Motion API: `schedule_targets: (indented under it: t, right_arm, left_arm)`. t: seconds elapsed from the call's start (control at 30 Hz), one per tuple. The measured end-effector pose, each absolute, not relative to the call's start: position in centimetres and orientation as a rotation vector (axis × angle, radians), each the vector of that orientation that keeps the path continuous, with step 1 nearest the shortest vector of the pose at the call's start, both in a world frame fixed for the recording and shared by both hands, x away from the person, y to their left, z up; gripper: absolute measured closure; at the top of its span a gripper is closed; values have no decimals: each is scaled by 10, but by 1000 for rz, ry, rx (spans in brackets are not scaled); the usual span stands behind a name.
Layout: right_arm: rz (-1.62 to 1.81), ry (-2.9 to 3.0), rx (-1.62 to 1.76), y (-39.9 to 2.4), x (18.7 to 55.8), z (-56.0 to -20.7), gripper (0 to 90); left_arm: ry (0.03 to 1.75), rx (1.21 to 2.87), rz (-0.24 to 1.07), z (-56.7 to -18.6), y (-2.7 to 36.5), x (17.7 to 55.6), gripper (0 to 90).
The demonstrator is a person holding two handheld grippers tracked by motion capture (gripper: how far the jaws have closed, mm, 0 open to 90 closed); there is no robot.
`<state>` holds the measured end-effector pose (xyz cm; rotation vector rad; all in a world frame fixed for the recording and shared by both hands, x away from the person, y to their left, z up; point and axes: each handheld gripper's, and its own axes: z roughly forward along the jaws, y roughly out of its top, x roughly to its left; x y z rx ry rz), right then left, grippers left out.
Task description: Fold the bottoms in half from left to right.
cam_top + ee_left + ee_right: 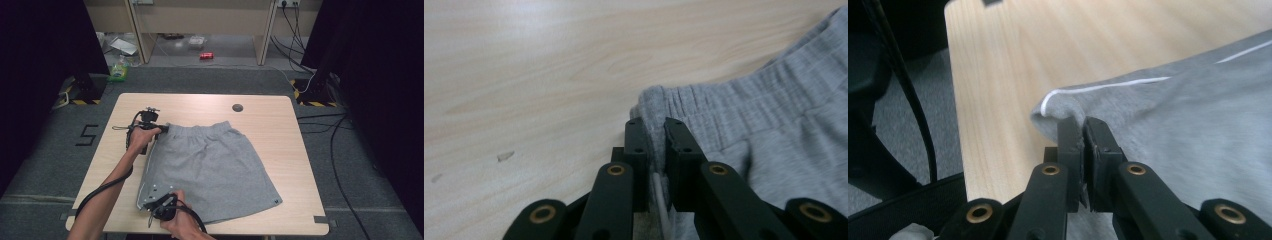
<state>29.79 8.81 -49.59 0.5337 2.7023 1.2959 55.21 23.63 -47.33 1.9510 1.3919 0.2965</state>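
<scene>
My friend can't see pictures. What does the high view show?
A person's two grippers pinch one side of grey shorts lying flat on a light wooden table. The left gripper holds the waistband corner, and the right gripper holds the hem corner.

Even overhead light falls on the surface (280, 150), with dark surroundings beyond it. My fingers (639, 145) look soft and blurred up close.

light wood table (280, 130) on grey carpet floor (45, 160), a painted "5" (86, 134) at its left. black curtains (40, 45) hang on both sides, hazard-striped stands (307, 95) below, cables (340, 150) trailing right, a red can (206, 55) beyond.
</scene>
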Motion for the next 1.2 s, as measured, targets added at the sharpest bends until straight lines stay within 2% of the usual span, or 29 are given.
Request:
schedule_targets:
  t: [0.23,0.53,0.97,1.2]
  right_arm:
    - [1415,2557,634,31,301,-464,868]
    - [1470,2420,735,-27,299,-444,868]
    - [1481,2253,963,-120,280,-448,869]
    - [1464,2209,1053,-152,271,-458,869]
  left_arm:
    - [1337,1957,312,-437,210,552,811]
    - [1293,1986,297,-407,162,554,808]
    - [1250,2048,303,-399,83,559,806]
    - [1232,2073,283,-407,44,565,806]
